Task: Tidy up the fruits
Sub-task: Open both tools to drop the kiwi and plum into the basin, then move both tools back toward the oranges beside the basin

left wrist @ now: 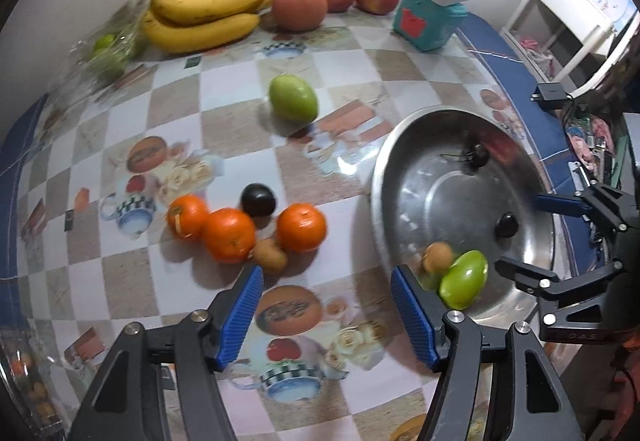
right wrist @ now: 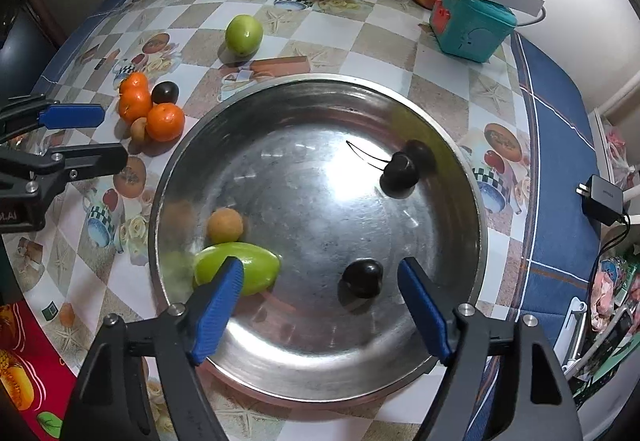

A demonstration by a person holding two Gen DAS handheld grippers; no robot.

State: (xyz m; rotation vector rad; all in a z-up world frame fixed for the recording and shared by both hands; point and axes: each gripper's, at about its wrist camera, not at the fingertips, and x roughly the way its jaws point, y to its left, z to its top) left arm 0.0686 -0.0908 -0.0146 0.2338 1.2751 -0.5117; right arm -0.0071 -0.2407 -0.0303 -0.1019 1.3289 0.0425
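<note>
A steel bowl [right wrist: 460, 177] holds a green fruit [right wrist: 256, 265], a small brown fruit [right wrist: 225, 225] and two dark cherries [right wrist: 362, 275]. My right gripper [right wrist: 320, 277] is open and empty above the bowl, the near cherry between its fingers. My left gripper [left wrist: 326, 289] is open and empty over the table, just short of three oranges [left wrist: 228, 235], a dark plum [left wrist: 258, 199] and a small brown fruit [left wrist: 272, 253]. Another green fruit [left wrist: 293, 97] lies mid-table. The bowl [left wrist: 400, 145] is to the left gripper's right.
Bananas [left wrist: 208, 9] and three apples [left wrist: 300, 7] lie along the far wall, with a plastic bag of green fruit [left wrist: 108, 49] at the left. A teal box [left wrist: 428, 17] with a white lamp base stands at the back right. A charger [right wrist: 602, 199] lies on the blue cloth.
</note>
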